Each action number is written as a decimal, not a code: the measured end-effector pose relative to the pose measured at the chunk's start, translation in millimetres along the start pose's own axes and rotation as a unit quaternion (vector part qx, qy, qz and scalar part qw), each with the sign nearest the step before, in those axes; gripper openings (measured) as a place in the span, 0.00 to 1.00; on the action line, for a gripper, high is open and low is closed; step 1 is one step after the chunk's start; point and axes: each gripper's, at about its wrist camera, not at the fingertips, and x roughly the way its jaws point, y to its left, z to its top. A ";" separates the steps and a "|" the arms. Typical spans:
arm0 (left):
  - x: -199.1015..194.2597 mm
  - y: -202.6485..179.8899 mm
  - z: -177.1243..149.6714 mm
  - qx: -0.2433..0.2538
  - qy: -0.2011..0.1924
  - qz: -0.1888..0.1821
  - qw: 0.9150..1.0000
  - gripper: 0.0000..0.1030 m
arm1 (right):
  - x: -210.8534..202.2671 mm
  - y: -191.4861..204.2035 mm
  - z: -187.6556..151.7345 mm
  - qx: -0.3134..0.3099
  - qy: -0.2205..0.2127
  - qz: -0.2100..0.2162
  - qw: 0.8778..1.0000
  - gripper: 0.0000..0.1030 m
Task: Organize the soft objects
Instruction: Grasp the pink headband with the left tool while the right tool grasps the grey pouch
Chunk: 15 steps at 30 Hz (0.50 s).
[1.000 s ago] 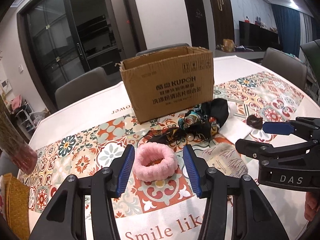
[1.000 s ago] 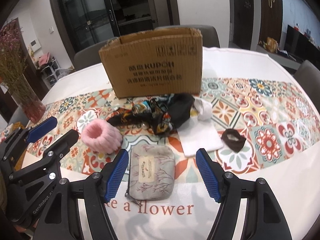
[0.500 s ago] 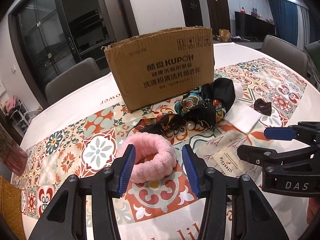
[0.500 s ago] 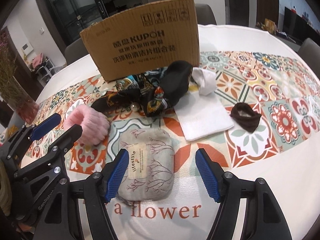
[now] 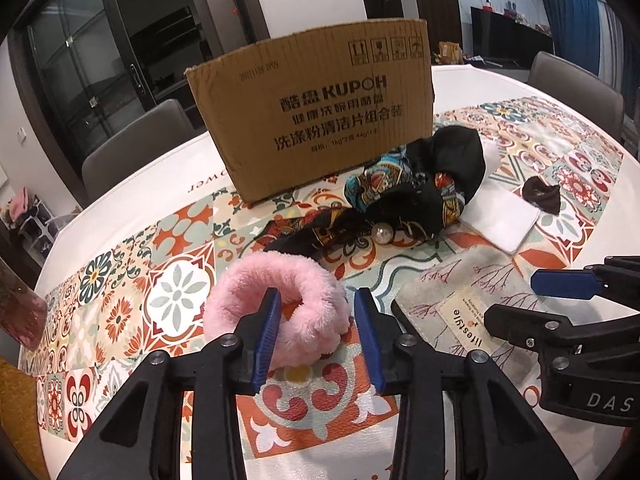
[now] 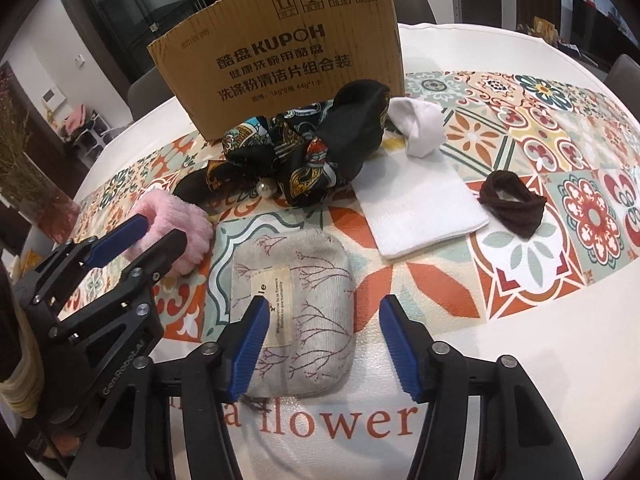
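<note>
— We've got grey chairs ringing the desk, dark glass doors behind them.
— And a vase of dried flowers at the desk's left edge; far right we see blue curtains beside a dark television.

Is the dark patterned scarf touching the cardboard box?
Cannot tell. In both wrist views the scarf overlaps the box's lower front edge, so neither contact nor a gap shows plainly.
</note>
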 end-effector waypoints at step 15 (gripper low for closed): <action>0.5 2.7 -8.3 -0.044 0.032 -0.005 0.998 0.14 | 5.8 5.4 1.2 -0.028 0.005 0.019 0.999 0.20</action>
